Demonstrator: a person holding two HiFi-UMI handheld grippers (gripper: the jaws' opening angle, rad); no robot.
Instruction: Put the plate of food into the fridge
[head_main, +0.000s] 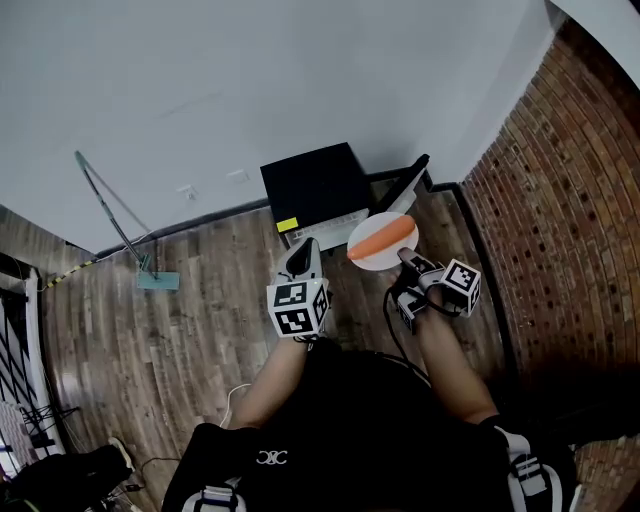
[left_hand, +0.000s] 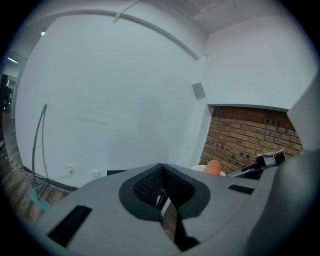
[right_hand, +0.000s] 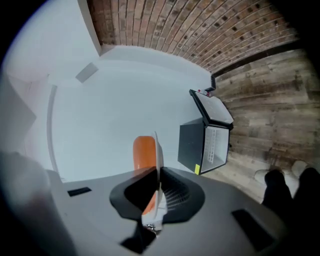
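A white plate (head_main: 381, 240) carrying an orange piece of food (head_main: 383, 238) is held out in front of me, and my right gripper (head_main: 405, 258) is shut on its near rim. In the right gripper view the plate (right_hand: 158, 150) stands edge-on between the jaws (right_hand: 156, 192), with the food (right_hand: 144, 152) on its left face. Just beyond the plate a small black fridge (head_main: 315, 190) stands on the floor against the white wall, its door (head_main: 405, 185) swung open to the right. My left gripper (head_main: 303, 258) hovers left of the plate, shut and holding nothing (left_hand: 161, 200).
A brick wall (head_main: 560, 200) runs along the right, close to the open fridge door. A mop (head_main: 115, 215) with a teal head (head_main: 158, 281) leans on the white wall to the left. The floor (head_main: 200, 300) is wood planks. Dark gear (head_main: 30, 420) sits at the far left.
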